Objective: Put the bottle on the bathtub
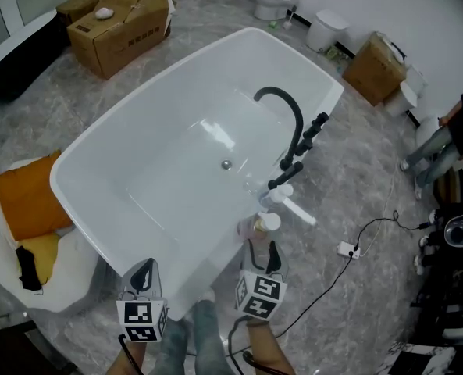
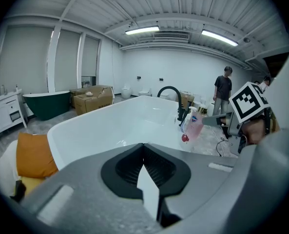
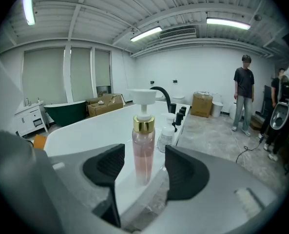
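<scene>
A pink pump bottle [image 1: 266,223] with a gold collar and white pump stands upright on the white bathtub's [image 1: 137,108] near right rim. My right gripper [image 1: 262,248] is open around the bottle [image 3: 143,140]. In the right gripper view [image 3: 143,153] there is a gap between each black pad and the bottle. My left gripper [image 1: 144,272] hovers over the tub's near edge. It is shut with nothing in it [image 2: 144,147]. From the left gripper view the pink bottle [image 2: 194,126] shows at the right, on the tub rim.
A black faucet [image 1: 290,119] and its handles rise from the right rim, with a small white bottle [image 3: 166,136] beside them. Cardboard boxes [image 1: 122,18] stand beyond the tub. A white beanbag with an orange cushion [image 1: 28,201] lies left. A power strip [image 1: 348,248] lies right. A person [image 3: 242,91] stands far right.
</scene>
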The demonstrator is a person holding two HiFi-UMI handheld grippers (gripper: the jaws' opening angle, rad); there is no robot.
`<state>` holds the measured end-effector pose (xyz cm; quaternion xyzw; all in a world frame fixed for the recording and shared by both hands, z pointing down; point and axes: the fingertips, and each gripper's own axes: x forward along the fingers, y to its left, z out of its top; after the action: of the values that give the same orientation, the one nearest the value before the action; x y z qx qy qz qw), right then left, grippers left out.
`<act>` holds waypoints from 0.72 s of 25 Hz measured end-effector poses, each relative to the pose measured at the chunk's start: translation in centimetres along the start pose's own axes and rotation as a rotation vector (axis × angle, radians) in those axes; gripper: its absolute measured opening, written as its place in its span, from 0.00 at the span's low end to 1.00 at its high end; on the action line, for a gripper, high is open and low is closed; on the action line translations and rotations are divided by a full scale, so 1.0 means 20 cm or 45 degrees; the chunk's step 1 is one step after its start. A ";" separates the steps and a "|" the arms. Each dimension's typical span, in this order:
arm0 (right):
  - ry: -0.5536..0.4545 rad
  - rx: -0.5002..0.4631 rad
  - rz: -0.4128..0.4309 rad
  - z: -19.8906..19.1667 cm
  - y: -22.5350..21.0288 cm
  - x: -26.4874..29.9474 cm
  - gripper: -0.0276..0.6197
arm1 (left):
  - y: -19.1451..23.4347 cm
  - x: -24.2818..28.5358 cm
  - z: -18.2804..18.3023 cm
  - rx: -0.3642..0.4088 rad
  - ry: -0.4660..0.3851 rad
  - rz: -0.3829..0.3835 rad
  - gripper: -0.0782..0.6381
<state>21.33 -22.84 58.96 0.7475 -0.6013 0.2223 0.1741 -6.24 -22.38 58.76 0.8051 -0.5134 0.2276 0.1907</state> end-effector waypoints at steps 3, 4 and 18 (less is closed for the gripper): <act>0.015 0.047 -0.001 0.01 -0.01 -0.10 0.45 | 0.01 -0.05 0.03 -0.029 0.001 -0.002 0.10; 0.021 0.065 -0.001 0.02 -0.01 -0.14 0.45 | 0.01 -0.06 0.05 -0.042 -0.003 -0.003 0.10; -0.089 0.092 -0.016 0.37 -0.09 -0.59 0.38 | -0.15 -0.23 0.53 -0.069 -0.210 -0.123 0.10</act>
<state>21.99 -16.73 46.35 0.7643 -0.5938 0.2165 0.1275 -3.32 -23.45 47.17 0.8396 -0.4937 0.1371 0.1803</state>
